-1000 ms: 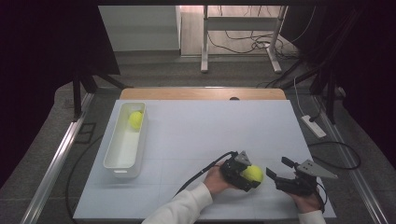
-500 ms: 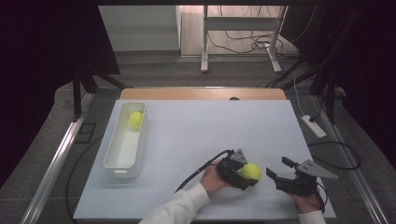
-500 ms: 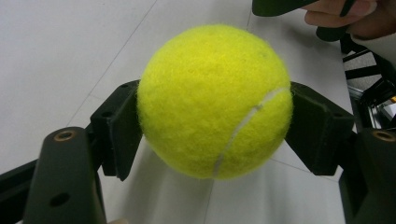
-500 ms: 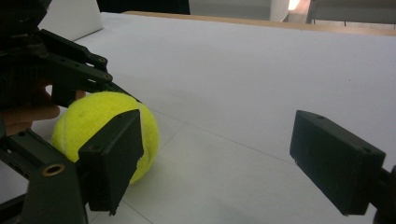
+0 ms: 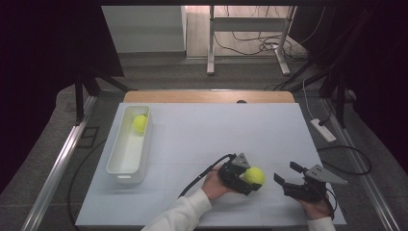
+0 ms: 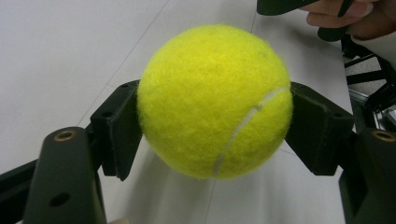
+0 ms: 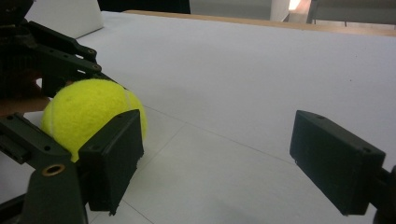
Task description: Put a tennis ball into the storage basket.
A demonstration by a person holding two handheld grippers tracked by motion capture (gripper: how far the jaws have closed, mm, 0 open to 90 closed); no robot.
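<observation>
Yellow tennis ball [image 6: 215,100] clamped in left hand-held gripper [image 5: 240,174], lying low over table [image 5: 216,130].

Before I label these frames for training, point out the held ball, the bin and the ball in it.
held ball [image 6: 215,100], left gripper view, middle of its felt.
bin [image 5: 117,163], high view, its bare floor.
ball in bin [image 5: 140,123], high view, its middle.

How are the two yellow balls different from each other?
The near tennis ball is squeezed between the pads of the left gripper, over the table's front part; the far ball lies loose in the white tub at the left. The near ball is close to the open right gripper; the far ball is not. Both are fuzzy yellow.
</observation>
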